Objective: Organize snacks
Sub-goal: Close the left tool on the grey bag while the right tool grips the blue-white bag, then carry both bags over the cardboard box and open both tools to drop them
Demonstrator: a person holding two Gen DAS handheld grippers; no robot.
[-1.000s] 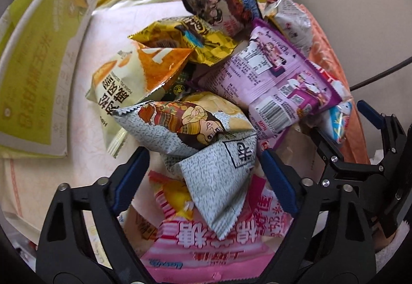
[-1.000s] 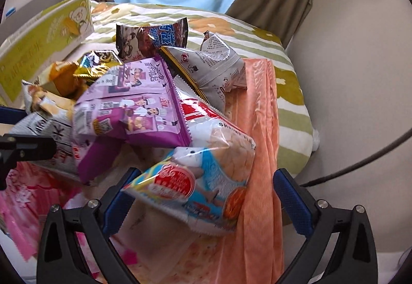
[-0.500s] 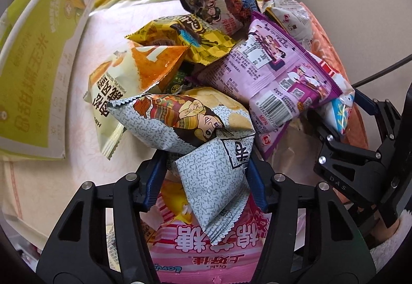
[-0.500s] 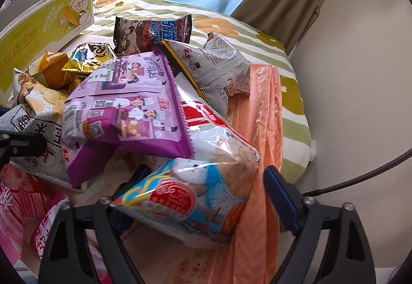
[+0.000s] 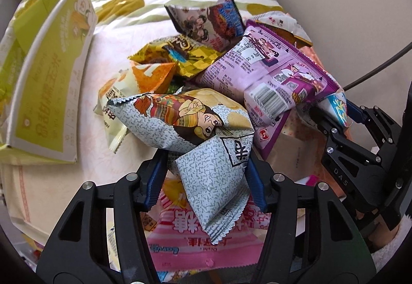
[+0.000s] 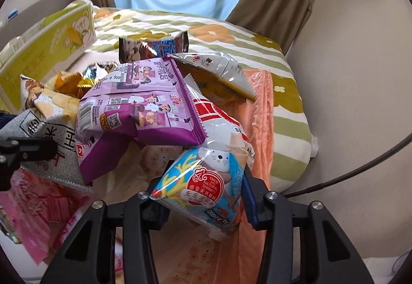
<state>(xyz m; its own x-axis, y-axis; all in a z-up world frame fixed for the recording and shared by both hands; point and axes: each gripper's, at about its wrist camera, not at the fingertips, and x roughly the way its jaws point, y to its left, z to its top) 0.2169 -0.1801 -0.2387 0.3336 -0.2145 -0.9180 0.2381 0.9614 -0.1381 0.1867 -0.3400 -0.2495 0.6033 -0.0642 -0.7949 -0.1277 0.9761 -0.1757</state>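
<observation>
A pile of snack bags lies on a bed. My left gripper point(image 5: 206, 175) is shut on a grey speckled chip bag point(image 5: 195, 129) with a cartoon figure, lifted at the near side of the pile; that bag also shows in the right wrist view point(image 6: 49, 134). My right gripper point(image 6: 206, 196) is shut on a blue and white shrimp cracker bag point(image 6: 211, 175), whose corner shows in the left wrist view point(image 5: 337, 103). A purple bag point(image 5: 267, 78) rests between them, seen also in the right wrist view point(image 6: 139, 103). A pink bag point(image 5: 195, 240) lies under the left gripper.
A yellow-green cardboard box point(image 5: 49, 88) stands at the left. Yellow point(image 5: 180, 54), orange point(image 5: 144, 78) and dark cartoon point(image 5: 206, 24) bags lie further back. A grey-white bag point(image 6: 219, 70) lies by an orange cloth point(image 6: 257, 114). The wall point(image 6: 347, 52) is close on the right.
Both grippers have closed from open: the left on the grey speckled bag, the right on the shrimp cracker bag. Both bags have risen slightly and the views have tilted up.
</observation>
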